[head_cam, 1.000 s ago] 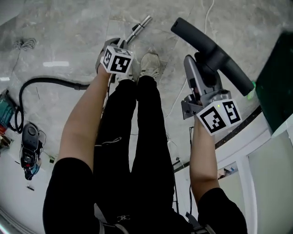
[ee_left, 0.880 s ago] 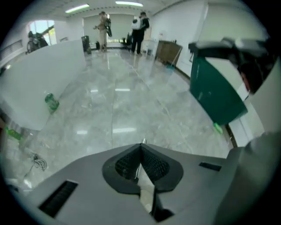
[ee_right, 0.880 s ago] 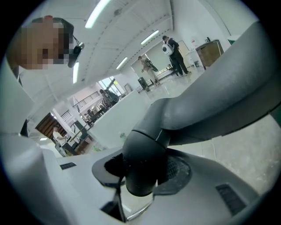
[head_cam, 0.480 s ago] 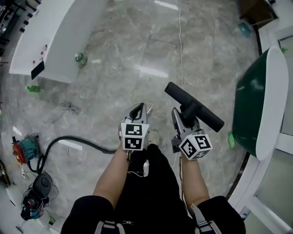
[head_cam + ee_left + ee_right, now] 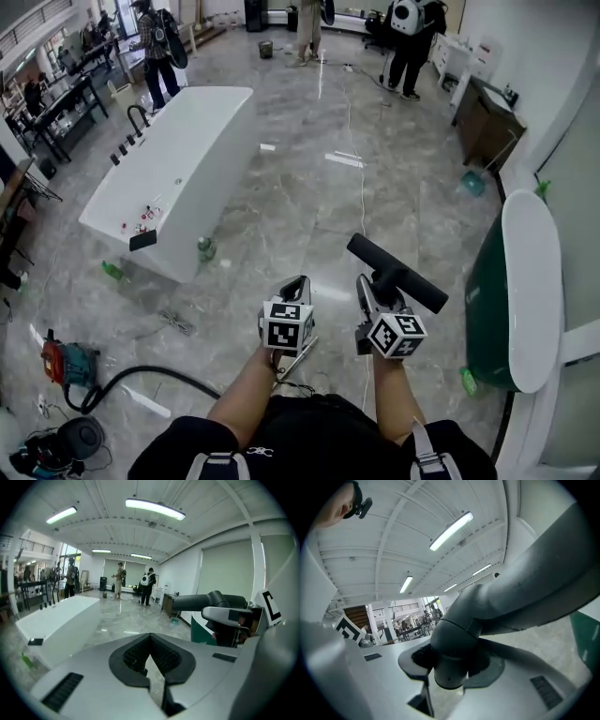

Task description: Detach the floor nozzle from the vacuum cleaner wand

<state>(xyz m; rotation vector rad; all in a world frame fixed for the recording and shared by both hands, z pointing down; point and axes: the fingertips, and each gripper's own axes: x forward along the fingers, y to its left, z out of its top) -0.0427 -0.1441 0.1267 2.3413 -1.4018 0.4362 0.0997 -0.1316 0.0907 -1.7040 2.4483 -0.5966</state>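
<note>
The right claw (image 5: 371, 284) grips the dark grey floor nozzle (image 5: 397, 273) by its round neck, with the pads pressed on either side. The nozzle's long bar lies crosswise above the claw, held in the air well off the floor (image 5: 281, 206). The left claw (image 5: 298, 283) is closed on nothing, its pads together, just beside the right one. A black hose (image 5: 141, 380) curls on the floor towards its near left side, well apart from the nozzle

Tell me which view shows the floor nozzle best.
Head view: the floor nozzle shows nearly whole, held by the right gripper. The right gripper view has only its neck, clamped between the jaws, too close. The left gripper view catches part of it at right.
</note>
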